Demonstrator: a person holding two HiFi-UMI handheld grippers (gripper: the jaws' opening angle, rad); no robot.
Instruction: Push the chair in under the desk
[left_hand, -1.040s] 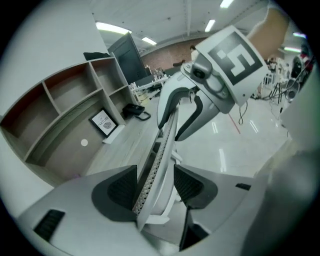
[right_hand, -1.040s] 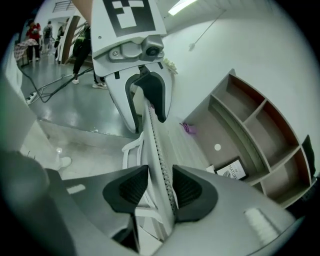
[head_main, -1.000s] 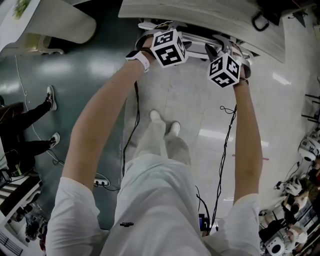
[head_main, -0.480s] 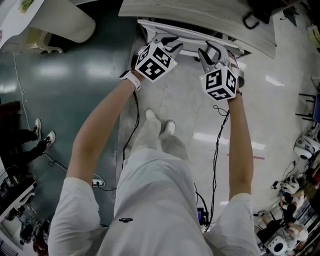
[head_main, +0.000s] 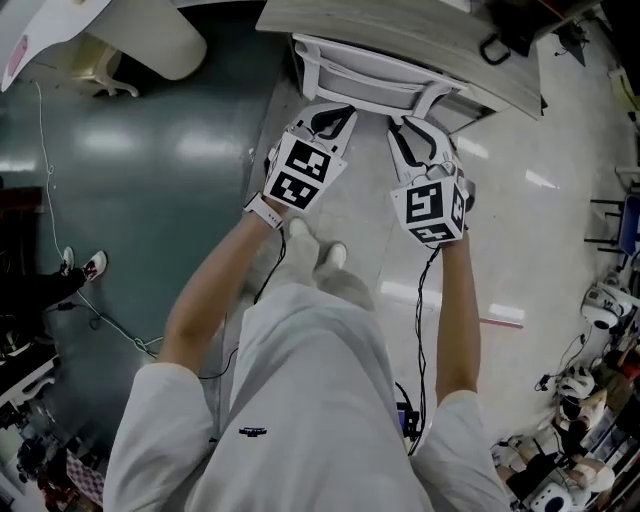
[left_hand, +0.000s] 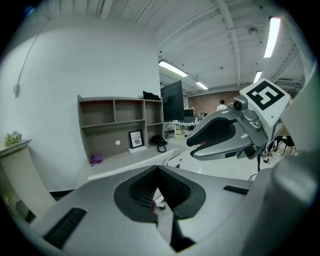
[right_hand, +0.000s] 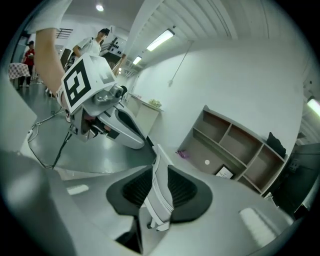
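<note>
Wrapping up by the look of it: white chair (head_main: 365, 72) sits w/ seat tucked under the desk (head_main: 400, 28), backrest right at the desk edge. Left gripper (head_main: 330, 115) is just short of the desk, jaws together, nothing in them. Right gripper (head_main: 425, 132) is beside it, same side of the desk, jaws part apart & closing. The chair shows thru the gap but looks beyond the pads, not clamped. Remaining: prob nothing, maybe one last nudge; can't tell if the backrest is fully home.
</note>
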